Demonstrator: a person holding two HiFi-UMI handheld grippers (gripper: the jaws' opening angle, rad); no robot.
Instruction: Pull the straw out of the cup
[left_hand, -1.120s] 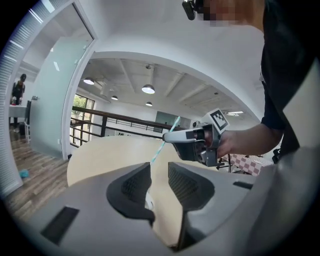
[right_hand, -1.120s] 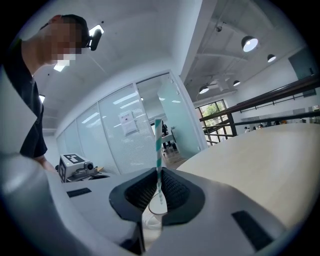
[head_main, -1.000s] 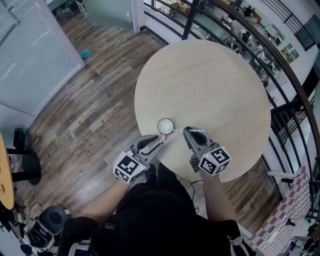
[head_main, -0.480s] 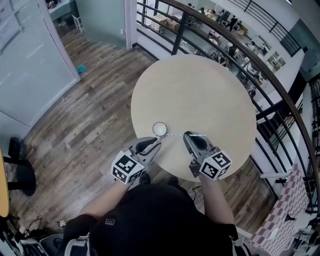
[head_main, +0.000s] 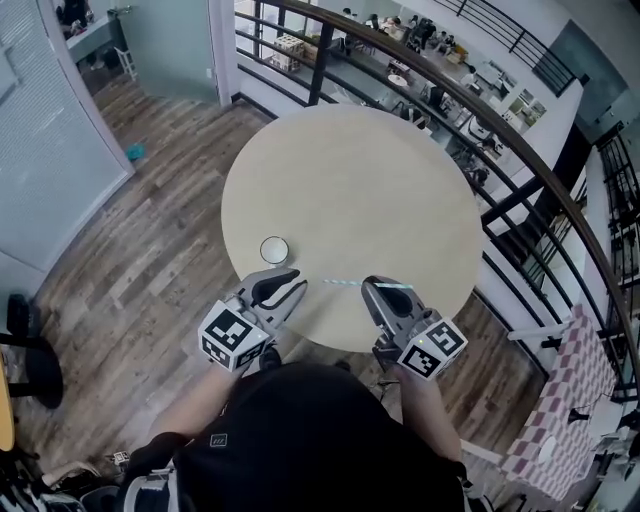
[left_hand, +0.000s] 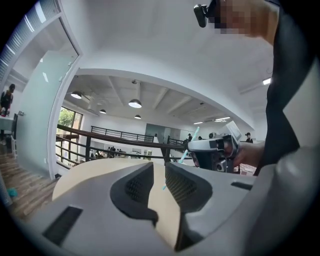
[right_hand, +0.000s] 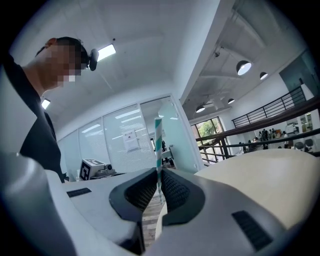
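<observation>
The right gripper (right_hand: 159, 190) clamps the straw (right_hand: 158, 145), whose far end is hidden behind it. The left gripper (head_main: 287, 282) is closing, empty, with the cup (head_main: 274, 250) just ahead on the desk (head_main: 350, 170).

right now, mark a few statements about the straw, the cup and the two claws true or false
1. The right claw is shut on the striped straw. True.
2. The straw stands in the cup. False: it is out of the cup, held by the right claw.
3. The left claw grips the cup. False: nothing is between its jaws, which are closing, and the cup stands apart from it.
4. The cup stands upright on the round table. True.
</observation>
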